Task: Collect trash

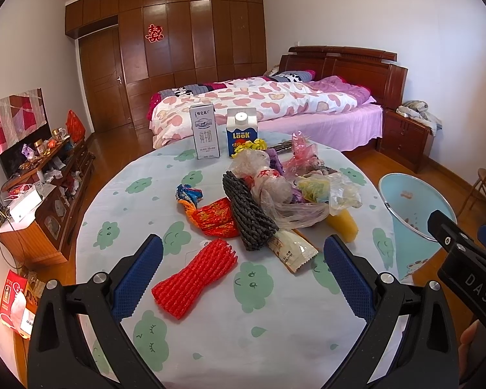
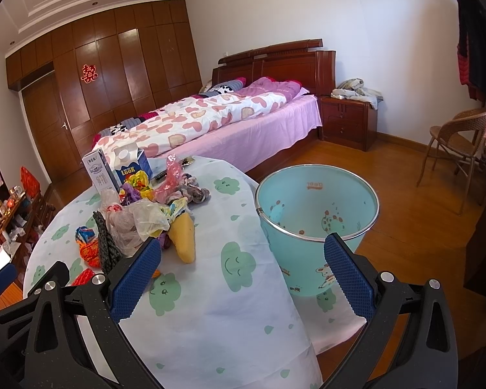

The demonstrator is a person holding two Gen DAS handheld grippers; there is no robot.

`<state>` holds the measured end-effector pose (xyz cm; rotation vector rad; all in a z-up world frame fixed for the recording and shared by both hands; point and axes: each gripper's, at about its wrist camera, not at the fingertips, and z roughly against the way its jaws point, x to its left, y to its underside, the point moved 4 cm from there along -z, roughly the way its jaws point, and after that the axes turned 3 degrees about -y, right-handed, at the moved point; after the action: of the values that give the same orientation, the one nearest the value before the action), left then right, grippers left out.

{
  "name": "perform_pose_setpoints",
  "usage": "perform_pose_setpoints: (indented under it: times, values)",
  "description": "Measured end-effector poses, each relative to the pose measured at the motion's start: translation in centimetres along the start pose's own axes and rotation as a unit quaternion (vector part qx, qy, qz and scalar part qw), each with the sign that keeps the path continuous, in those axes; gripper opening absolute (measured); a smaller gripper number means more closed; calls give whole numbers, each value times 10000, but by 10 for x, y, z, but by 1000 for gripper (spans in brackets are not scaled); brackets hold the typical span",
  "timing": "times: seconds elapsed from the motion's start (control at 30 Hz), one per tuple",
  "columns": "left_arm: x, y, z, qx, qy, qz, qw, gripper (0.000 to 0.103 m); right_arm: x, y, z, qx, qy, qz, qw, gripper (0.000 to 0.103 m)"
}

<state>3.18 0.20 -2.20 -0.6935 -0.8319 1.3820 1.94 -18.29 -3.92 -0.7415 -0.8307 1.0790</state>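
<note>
The left gripper hovers low over a round table, its two blue-padded fingers spread wide apart and holding nothing. Just ahead of it, between the fingers, lies a red foam net sleeve flat on the tablecloth, which is pale with green cloud faces. Beyond the sleeve sits a loose heap of trash: a dark net sleeve, a red and gold wrapper, a long cream snack packet, crumpled clear plastic bags and a yellow wedge-shaped piece. Two cartons stand upright at the far edge, a white milk carton beside a blue one labelled LOOK. The right gripper is also spread wide and empty, held over the table's right edge. A light blue bucket with a metal rim stands just off that edge on the wooden floor. A bed with a heart-patterned quilt fills the room behind.
</note>
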Motion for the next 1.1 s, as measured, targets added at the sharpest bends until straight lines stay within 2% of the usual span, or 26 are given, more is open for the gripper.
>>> perform_pose_setpoints:
  times: [1.1]
  values:
    - [0, 1, 2, 12, 2, 7, 10000, 97, -2, 1, 1, 6, 18, -7, 10000, 99]
